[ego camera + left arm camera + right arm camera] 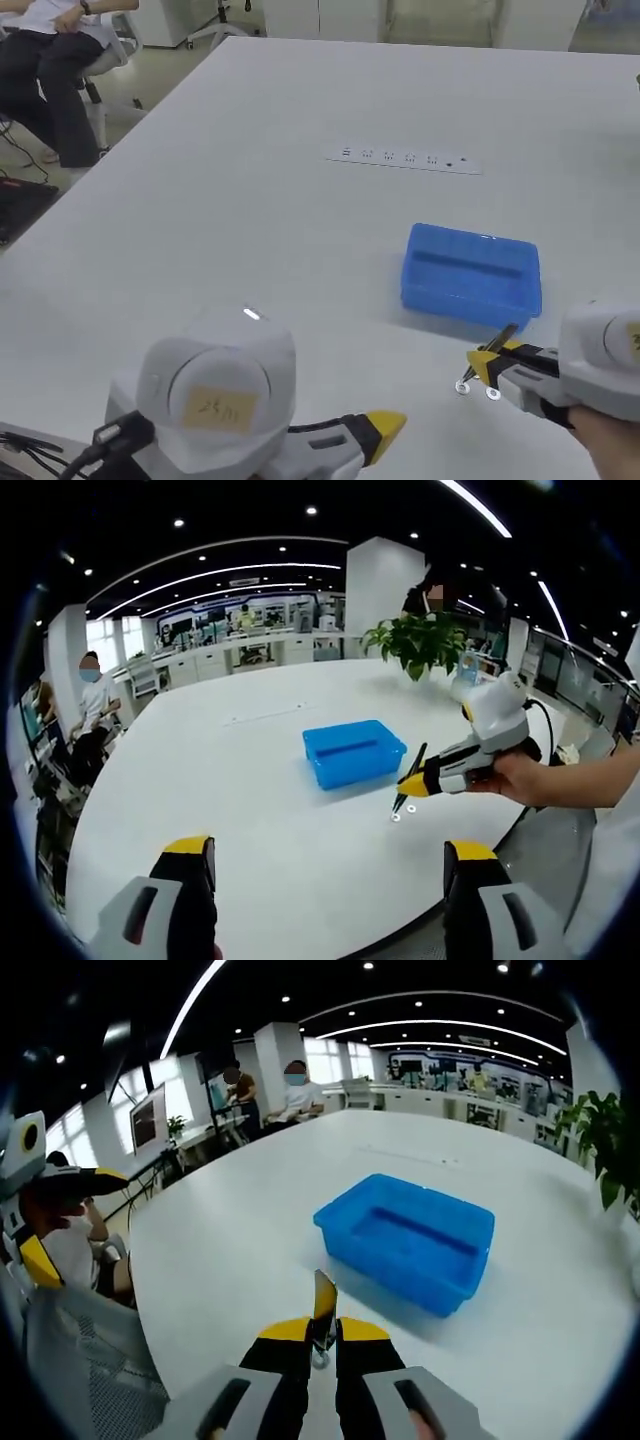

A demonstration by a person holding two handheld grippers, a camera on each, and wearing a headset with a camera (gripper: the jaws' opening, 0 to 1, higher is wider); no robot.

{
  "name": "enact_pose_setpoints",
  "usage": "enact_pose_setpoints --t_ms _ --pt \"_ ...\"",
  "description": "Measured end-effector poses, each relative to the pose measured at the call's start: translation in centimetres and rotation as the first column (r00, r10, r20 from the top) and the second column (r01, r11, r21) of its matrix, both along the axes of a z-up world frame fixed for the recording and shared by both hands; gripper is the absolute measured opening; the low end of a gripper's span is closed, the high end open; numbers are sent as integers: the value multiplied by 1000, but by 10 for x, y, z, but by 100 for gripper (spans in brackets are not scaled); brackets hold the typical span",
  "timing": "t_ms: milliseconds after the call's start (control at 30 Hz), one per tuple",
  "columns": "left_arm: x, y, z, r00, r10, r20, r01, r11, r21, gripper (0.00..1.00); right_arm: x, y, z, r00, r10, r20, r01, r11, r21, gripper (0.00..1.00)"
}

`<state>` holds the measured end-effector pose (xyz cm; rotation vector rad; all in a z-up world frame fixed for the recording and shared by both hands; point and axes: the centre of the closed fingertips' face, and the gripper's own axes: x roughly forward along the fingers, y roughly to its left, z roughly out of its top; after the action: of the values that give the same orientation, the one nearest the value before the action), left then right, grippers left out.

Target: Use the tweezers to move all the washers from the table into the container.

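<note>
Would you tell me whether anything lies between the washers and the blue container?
Nothing visible does: only bare table separates the washers from the near wall of the container. The right gripper holds the tweezers close by them.

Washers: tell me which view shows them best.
The head view: two washers lie in plain sight on the table by the right gripper. The left gripper view shows them as tiny specks; the right gripper view has its own jaws partly covering one.

left claw point(385, 427): white domed housing, black jaws tipped yellow | yellow label point(225, 408) on the dome, handwriting unreadable | left cable point(70, 452): black, off the rear | right claw point(487, 366): matching white shell, yellow-and-black jaws | right cable point(541, 732): black, behind the shell
</note>
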<state>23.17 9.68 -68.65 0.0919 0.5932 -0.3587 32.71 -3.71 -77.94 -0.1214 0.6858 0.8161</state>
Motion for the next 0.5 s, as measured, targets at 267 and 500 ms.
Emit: enact_pose_setpoints --t_ms 267,500 --pt "2 0 0 1000 2 2 -2 1000 -2 97 -1 2 -2 1000 3 11 -3 1000 -12 5" --pt "3 0 -1 1000 -1 -1 1 1000 -1 97 -5 6 -2 998 38 53 -35 998 -47 4"
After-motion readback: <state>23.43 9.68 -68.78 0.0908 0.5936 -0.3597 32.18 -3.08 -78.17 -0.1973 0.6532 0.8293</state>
